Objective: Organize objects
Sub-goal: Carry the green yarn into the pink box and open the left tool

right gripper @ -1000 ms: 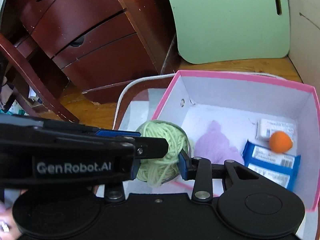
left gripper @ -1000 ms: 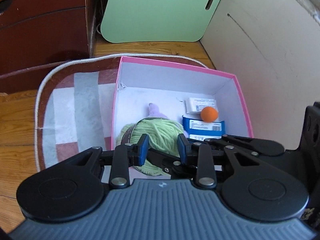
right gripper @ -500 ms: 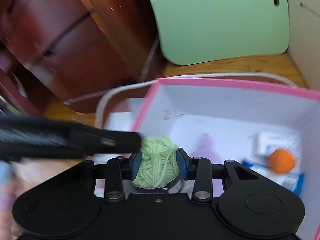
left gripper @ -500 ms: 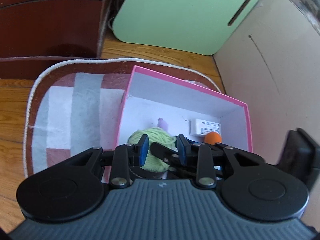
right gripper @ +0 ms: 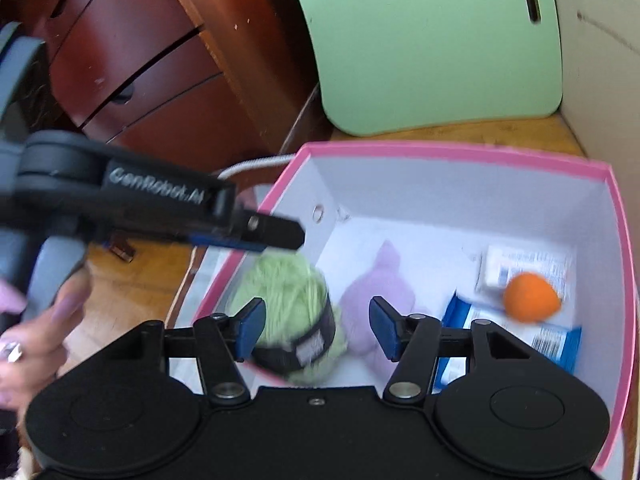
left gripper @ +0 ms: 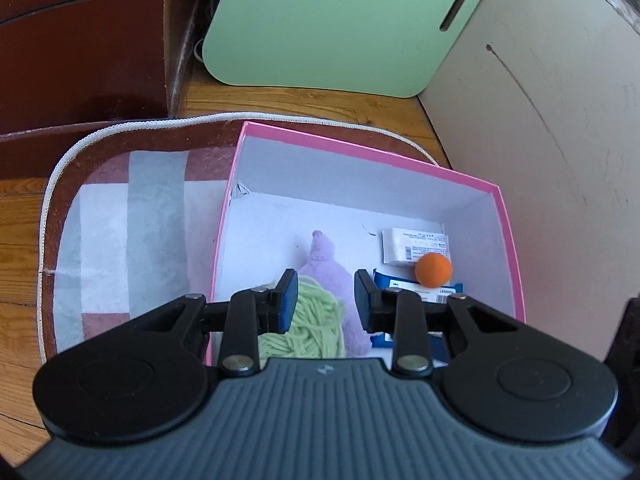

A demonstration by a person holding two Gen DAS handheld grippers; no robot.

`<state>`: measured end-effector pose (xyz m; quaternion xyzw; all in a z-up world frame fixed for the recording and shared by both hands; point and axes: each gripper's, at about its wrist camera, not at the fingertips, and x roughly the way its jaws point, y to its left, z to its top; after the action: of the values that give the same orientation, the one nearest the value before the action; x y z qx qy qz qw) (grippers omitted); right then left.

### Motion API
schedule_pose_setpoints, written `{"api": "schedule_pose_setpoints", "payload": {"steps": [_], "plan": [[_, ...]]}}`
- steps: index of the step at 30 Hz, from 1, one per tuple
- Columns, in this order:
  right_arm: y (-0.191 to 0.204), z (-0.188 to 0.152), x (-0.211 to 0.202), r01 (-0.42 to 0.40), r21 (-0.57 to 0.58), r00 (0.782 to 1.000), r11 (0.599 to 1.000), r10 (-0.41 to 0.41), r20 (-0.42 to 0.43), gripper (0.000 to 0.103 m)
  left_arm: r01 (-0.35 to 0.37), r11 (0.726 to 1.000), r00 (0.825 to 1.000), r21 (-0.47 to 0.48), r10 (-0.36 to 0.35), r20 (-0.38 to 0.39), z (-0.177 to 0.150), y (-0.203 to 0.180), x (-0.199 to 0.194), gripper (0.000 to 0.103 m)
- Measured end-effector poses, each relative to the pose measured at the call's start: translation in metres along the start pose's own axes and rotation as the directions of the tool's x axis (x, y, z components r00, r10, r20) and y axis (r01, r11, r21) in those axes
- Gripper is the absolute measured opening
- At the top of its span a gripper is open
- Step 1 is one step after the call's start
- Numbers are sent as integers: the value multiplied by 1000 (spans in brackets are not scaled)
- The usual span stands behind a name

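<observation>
Yarn drop is the step in hand, as I judge it: the right gripper point(right gripper: 318, 328) is letting the green yarn ball point(right gripper: 288, 312) go into the pink box point(right gripper: 440, 152). To do it well, I would let the jaws spread fully before lifting, then draw straight up so no loose strand catches a pad and drags the ball back over the rim.

Taking the pink box as the mark and going left to right: the left gripper point(left gripper: 326, 300) hangs over the box's near-left corner, jaws a little apart and gripping nothing. The yarn ball lies in that same corner, against the left wall. It sits low between the right gripper's jaws, close to the left pad and clear of the right one; those jaws are opening. Beside the ball, toward the middle, lies a lilac soft toy point(right gripper: 380, 284). Farther right sit a blue packet point(right gripper: 516, 340), a white packet point(right gripper: 528, 268) and an orange ball point(right gripper: 530, 298).
</observation>
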<state>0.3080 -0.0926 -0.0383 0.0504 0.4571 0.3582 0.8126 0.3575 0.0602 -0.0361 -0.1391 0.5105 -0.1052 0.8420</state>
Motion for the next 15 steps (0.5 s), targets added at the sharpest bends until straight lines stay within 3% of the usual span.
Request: {"api": "schedule_pose_setpoints", "payload": {"steps": [4, 7, 10, 13, 15], "plan": [[-8, -4, 7, -65, 51, 995, 997, 68, -76, 59, 5, 1000, 1000, 22, -5, -5, -3, 2, -9, 29], [-4, -4, 14, -92, 31, 989, 995, 95, -112, 48, -34, 996, 999, 81, 35, -10, -6, 0, -16, 26], [3, 0, 22, -111, 16, 986, 994, 112, -126, 39, -27, 996, 999, 83, 29, -17, -5, 3, -20, 21], [5, 8, 41, -80, 48, 987, 996, 85, -134, 28, -33, 998, 999, 51, 33, -4, -1, 9, -23, 20], [6, 15, 51, -6, 53, 995, 999, 11, -98, 24, -32, 999, 999, 31, 32, 3, 2, 13, -23, 20]]}}
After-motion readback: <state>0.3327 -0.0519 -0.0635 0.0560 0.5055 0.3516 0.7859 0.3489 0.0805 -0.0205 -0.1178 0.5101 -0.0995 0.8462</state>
